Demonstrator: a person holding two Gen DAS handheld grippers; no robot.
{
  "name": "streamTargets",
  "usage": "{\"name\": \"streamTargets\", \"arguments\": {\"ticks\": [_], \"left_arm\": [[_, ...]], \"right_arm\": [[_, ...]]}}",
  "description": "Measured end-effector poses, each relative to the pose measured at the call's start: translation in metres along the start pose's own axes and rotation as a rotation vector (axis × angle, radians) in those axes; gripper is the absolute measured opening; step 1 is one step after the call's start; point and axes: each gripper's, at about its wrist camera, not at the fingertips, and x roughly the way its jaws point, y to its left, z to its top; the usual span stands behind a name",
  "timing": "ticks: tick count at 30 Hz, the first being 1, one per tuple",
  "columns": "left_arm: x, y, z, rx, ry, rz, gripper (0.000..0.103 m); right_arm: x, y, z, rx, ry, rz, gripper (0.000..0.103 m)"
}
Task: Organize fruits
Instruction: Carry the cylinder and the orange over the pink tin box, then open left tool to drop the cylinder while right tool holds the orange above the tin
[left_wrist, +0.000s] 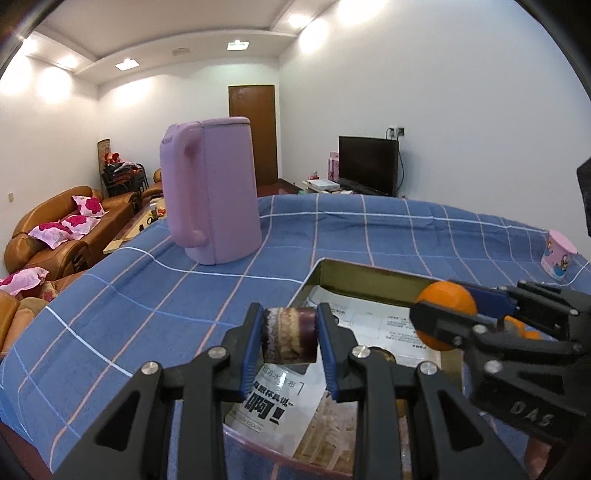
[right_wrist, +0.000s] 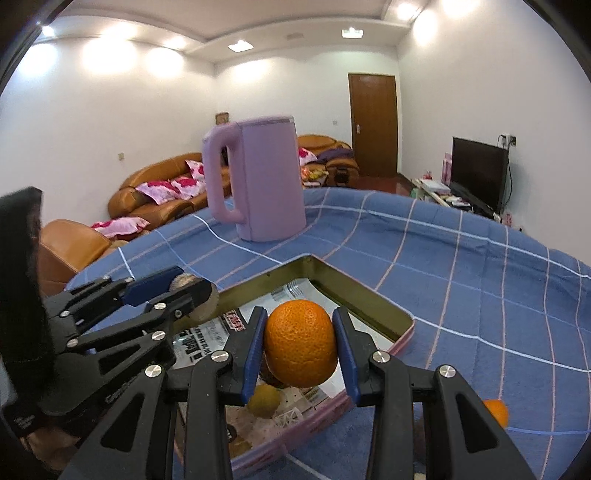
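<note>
- Orange (right_wrist: 300, 343) clamped between the blue pads of the right tool (right_wrist: 300, 345), held in the air over the open tray (right_wrist: 373, 308); the left wrist view shows the same fruit (left_wrist: 445, 314) out at the right tool's tip (left_wrist: 443, 317).
- Left tool (left_wrist: 290, 341) closed narrow on a short purple-skinned piece with a pale, mottled band (left_wrist: 290, 339); what fruit it is, cannot tell. It hangs at the tray's near-left corner (left_wrist: 314, 269).
- From the right wrist view the left tool (right_wrist: 190, 295) comes in from the left, its load only partly seen behind the fingers.
- Tray: shallow metal, pink outer wall, lined with printed paper (right_wrist: 207, 336).
- Yellow-green round fruit (right_wrist: 264, 400) lies in the tray under the held orange; something dark just beside it, too hidden to name.
- Second orange (right_wrist: 496, 411) on the blue checked cloth (right_wrist: 480, 280) outside the tray, right of it.
- Surface carries a lilac kettle (left_wrist: 212, 192) upright beyond the tray, well apart from it.
- Pink printed cup (left_wrist: 557, 256) near the far right edge of the cloth.
- Background: brown sofa (left_wrist: 55, 229) with pink cushions, dark TV (left_wrist: 367, 164), wooden door (left_wrist: 253, 133).
</note>
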Motion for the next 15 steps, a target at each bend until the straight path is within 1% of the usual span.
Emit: {"name": "streamTargets", "arguments": {"ticks": [7, 9, 15], "left_arm": [[0.011, 0.0, -0.001, 0.01, 0.046, -0.002, 0.031], [0.012, -0.001, -0.002, 0.015, 0.05, -0.002, 0.031], [0.015, -0.006, -0.002, 0.027, 0.067, -0.008, 0.031]], "right_arm": [[0.015, -0.006, -0.005, 0.032, 0.045, -0.027, 0.039], [0.018, -0.006, -0.006, 0.032, 0.059, -0.041, 0.039], [0.022, -0.008, -0.009, 0.044, 0.078, -0.043, 0.039]]}}
